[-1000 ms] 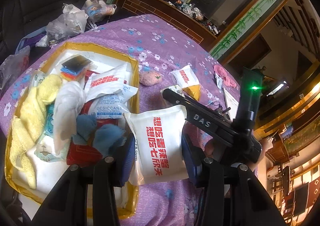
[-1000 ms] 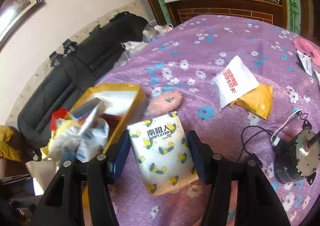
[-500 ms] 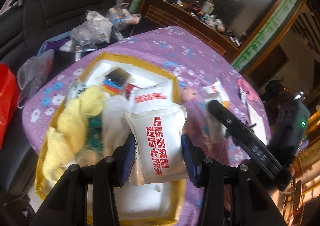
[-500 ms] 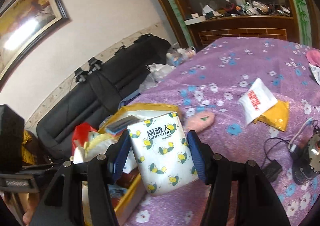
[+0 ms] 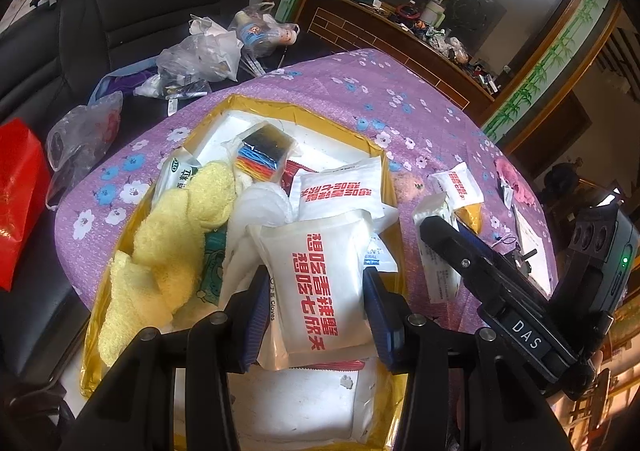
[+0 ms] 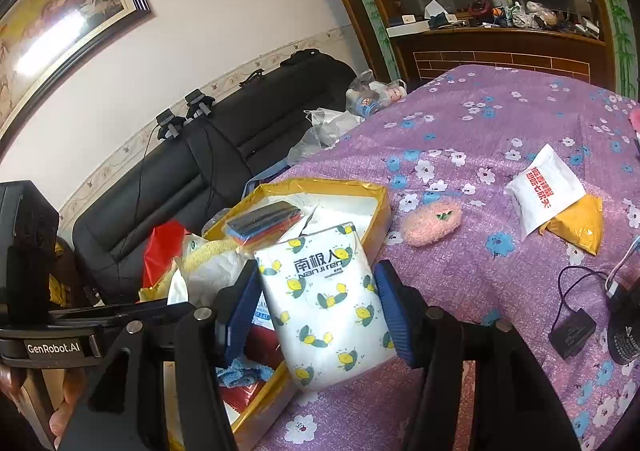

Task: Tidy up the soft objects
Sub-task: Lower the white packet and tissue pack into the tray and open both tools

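The left gripper (image 5: 316,291) held a white soft pouch with red Chinese lettering (image 5: 320,275), its blue pads pressed against the pouch's two sides. The pouch hung above a shallow yellow-rimmed box with a white floor (image 5: 304,113), which stood on a table under a purple cloth printed with blue and white flowers (image 5: 360,91). In the box lay a pale yellow fluffy towel (image 5: 172,239), a second white pouch with red lettering (image 5: 340,191) and a clear packet of coloured strips (image 5: 262,153).

The right gripper (image 6: 316,307) clamped a white soft pack printed with yellow lemons (image 6: 324,303), held over the box's near edge. On the cloth nearby lay a pink fuzzy oval pouch (image 6: 432,225), and further off a white sachet with red lettering (image 6: 544,191) resting partly on a yellow packet (image 6: 580,227).
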{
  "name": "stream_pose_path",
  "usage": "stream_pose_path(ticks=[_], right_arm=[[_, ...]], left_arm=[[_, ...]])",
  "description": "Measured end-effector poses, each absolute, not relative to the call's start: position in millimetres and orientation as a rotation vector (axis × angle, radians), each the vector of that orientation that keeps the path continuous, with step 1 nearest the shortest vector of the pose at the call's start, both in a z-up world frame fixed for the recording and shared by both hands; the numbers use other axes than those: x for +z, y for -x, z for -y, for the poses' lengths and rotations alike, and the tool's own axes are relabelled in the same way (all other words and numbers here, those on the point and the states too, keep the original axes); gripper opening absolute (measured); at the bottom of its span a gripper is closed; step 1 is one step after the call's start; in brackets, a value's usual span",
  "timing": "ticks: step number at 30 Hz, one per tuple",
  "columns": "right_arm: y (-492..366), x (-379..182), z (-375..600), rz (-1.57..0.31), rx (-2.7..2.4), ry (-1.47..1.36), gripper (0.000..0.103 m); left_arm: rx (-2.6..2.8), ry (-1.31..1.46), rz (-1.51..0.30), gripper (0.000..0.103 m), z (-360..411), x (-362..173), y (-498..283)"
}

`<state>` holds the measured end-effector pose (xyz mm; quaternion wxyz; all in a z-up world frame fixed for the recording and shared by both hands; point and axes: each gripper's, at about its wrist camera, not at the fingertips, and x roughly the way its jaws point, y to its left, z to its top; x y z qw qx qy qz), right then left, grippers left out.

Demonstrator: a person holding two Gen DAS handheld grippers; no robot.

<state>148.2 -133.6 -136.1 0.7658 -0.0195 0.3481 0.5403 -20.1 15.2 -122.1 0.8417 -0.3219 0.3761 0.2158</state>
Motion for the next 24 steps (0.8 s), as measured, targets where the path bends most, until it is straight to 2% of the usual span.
stream_pose_path(ticks=[24], right_arm=[[-160,-132,140,-0.747,1.124,-0.041,0.058]], left_arm=[[0.454,0.683,-0.771,0.048,-25,-117,17]])
